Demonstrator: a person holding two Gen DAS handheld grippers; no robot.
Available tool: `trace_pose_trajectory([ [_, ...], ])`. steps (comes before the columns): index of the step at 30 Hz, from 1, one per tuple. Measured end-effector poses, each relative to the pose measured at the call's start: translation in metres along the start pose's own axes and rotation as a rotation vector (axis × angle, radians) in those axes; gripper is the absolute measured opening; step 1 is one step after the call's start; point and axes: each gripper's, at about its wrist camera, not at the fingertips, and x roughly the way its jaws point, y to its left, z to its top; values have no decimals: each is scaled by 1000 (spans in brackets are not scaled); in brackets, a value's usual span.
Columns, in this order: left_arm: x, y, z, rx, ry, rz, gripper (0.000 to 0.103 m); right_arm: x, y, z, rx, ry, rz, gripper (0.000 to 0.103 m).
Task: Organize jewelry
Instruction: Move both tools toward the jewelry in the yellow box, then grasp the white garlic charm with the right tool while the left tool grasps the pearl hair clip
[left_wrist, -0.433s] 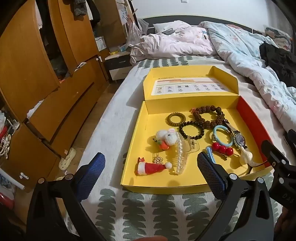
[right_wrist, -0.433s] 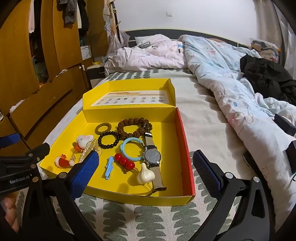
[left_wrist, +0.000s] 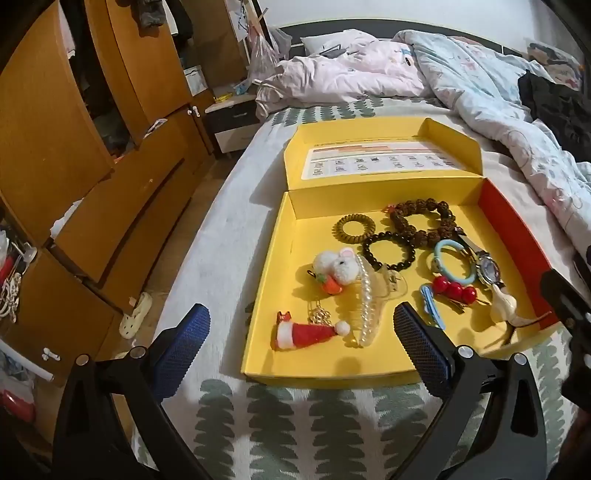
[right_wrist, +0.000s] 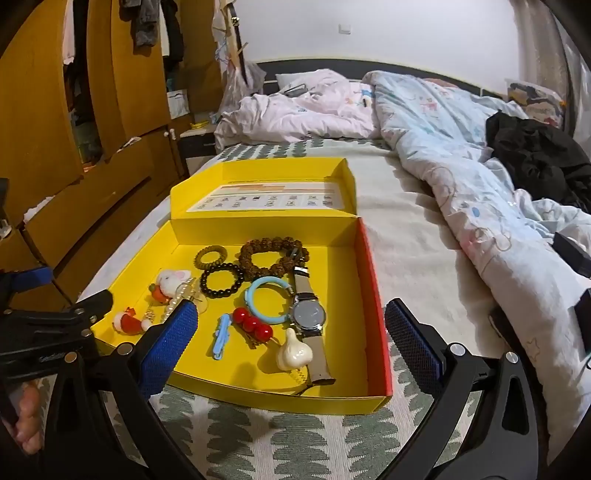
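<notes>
Resting on the leaf-patterned bedsheet (left_wrist: 295, 424), beside the wooden wardrobe (left_wrist: 92, 184), sat the yellow box (left_wrist: 266, 295) of jewelry (right_wrist: 258, 295). Both grippers hung at its near edge, left gripper (left_wrist: 301, 339) and right gripper (right_wrist: 290, 336) spread wide, holding nothing, jewelry lying beyond their fingertips.

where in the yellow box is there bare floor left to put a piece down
Free: the yellow box's right strip between watch and red wall, and the near-left corner in front of the santa hat clip. Crowded: the middle, from the brown bead bracelet to the pearl claw clip.
</notes>
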Motion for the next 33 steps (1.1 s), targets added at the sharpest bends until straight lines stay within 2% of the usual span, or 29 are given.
trace_pose_trajectory([
  [7, 15, 4, 6, -19, 66, -49, 99, 5, -7, 21, -13, 37, 79, 100],
  [11, 27, 13, 16, -57, 114, -83, 99, 23, -10, 39, -20, 113, 123, 100],
  [15, 38, 18, 21, -86, 150, -109, 99, 43, -15, 42, 0, 192, 157, 100],
  [18, 43, 14, 22, -82, 170, -135, 99, 56, -21, 45, 6, 232, 146, 100],
  [22, 47, 10, 22, -60, 182, -156, 99, 75, -27, 39, 47, 318, 189, 93],
  [25, 58, 10, 22, -80, 228, -179, 99, 83, -24, 29, 21, 373, 182, 87],
  [28, 65, 10, 21, -84, 262, -218, 99, 88, -23, 25, 19, 401, 190, 83],
  [33, 70, 11, 16, -74, 281, -233, 99, 92, -22, 18, 6, 436, 173, 75],
])
